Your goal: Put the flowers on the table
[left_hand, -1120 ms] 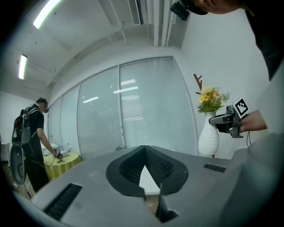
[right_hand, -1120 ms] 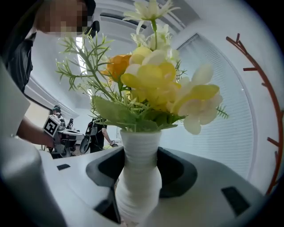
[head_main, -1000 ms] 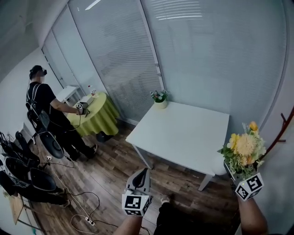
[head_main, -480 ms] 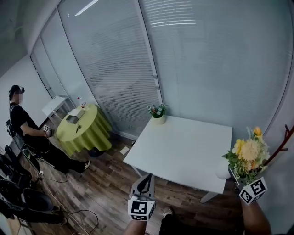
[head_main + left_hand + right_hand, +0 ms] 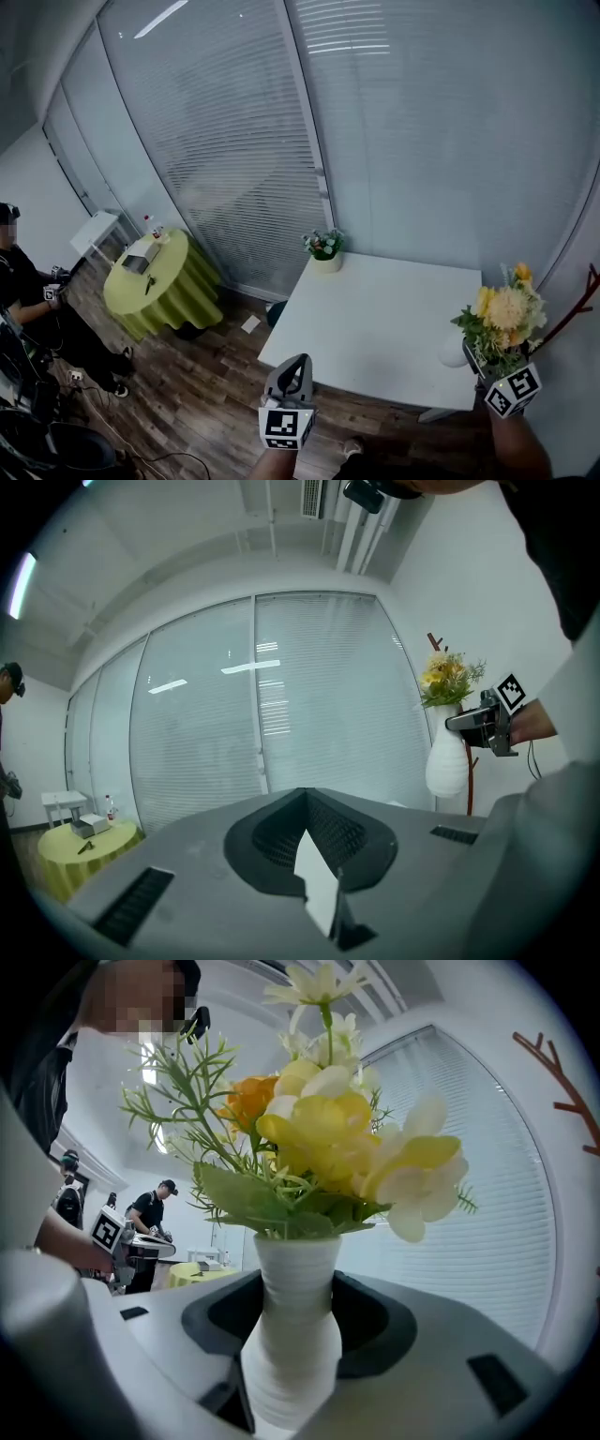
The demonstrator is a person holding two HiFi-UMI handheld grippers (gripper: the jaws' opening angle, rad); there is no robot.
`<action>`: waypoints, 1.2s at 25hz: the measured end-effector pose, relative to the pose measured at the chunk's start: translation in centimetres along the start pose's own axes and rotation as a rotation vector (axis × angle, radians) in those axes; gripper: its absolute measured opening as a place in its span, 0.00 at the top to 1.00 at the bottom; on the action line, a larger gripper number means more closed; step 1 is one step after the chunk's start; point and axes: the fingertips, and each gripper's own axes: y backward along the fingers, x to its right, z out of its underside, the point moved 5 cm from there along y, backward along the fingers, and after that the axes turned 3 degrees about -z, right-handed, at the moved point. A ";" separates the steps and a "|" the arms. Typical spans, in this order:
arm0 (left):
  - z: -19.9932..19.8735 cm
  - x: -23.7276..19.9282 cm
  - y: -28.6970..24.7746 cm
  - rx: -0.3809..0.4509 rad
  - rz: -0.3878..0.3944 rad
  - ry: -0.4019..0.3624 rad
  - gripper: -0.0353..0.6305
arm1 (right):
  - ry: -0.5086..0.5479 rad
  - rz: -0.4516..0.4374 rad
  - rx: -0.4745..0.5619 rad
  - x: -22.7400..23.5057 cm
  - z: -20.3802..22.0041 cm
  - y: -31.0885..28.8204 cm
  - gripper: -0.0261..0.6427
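Pinching the white vase (image 5: 292, 1335) of yellow flowers (image 5: 328, 1138) in my right gripper (image 5: 480, 364) by the table (image 5: 375, 319); left gripper (image 5: 296, 364) seems pressed together, empty.

Yellow flowers (image 5: 323, 1143) upright in white vase (image 5: 292, 1335)

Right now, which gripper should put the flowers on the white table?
The right one. The right gripper holds the white vase of yellow flowers by the table's near right corner. The left gripper is shut on nothing, over the floor in front of the table.
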 end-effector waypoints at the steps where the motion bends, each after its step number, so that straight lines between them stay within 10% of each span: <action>1: 0.0 -0.7 -0.5 0.006 0.004 -0.001 0.95 | 0.004 0.004 -0.001 -0.1 0.0 -0.7 0.60; 30: 7.3 -10.7 -14.2 -0.035 0.068 0.041 0.95 | 0.000 0.047 -0.102 1.0 6.9 -18.0 0.60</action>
